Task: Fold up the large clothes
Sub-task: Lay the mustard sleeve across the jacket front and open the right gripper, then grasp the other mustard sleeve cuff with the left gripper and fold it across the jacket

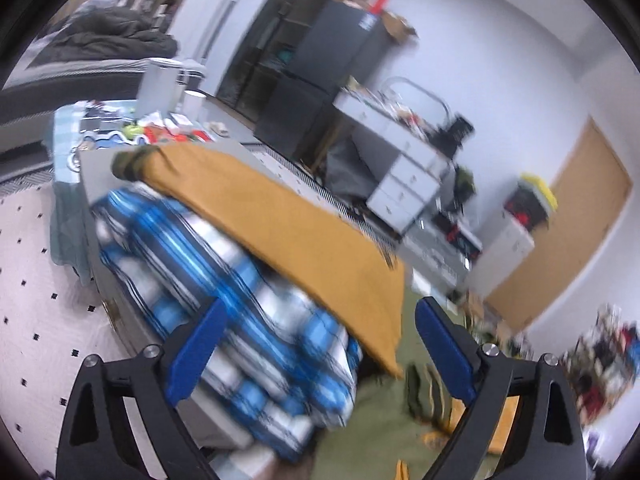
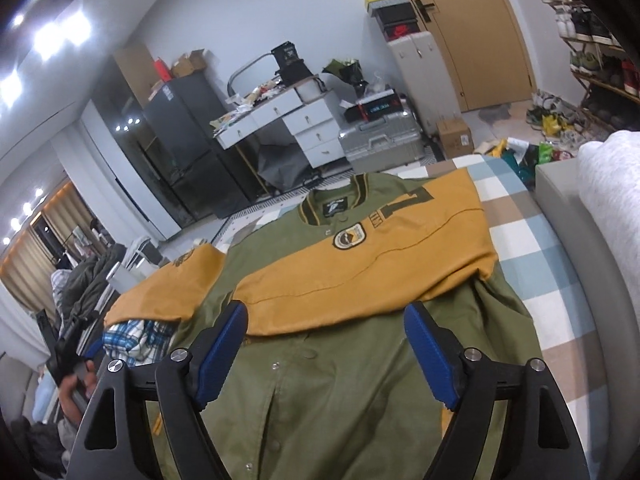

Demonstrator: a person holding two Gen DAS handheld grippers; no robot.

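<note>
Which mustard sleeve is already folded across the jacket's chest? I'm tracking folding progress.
The sleeve below the chest badge lies folded across the green jacket; the other sleeve still stretches outward over the blue plaid garment.

Plenty of open air between the right claw (image 2: 326,350) pads, just olive jacket (image 2: 328,400) front lying flat below. Ahead, the mustard sleeve (image 2: 360,276) folds across. Left claw (image 1: 318,352) has a blue plaid pile (image 1: 224,288) bulging up between its fingers, with the other sleeve (image 1: 288,232) draped over it.

Matt olive cloth jacket (image 2: 328,392) with smooth mustard sleeves (image 2: 360,276); glossy black fridge (image 2: 176,152).
</note>
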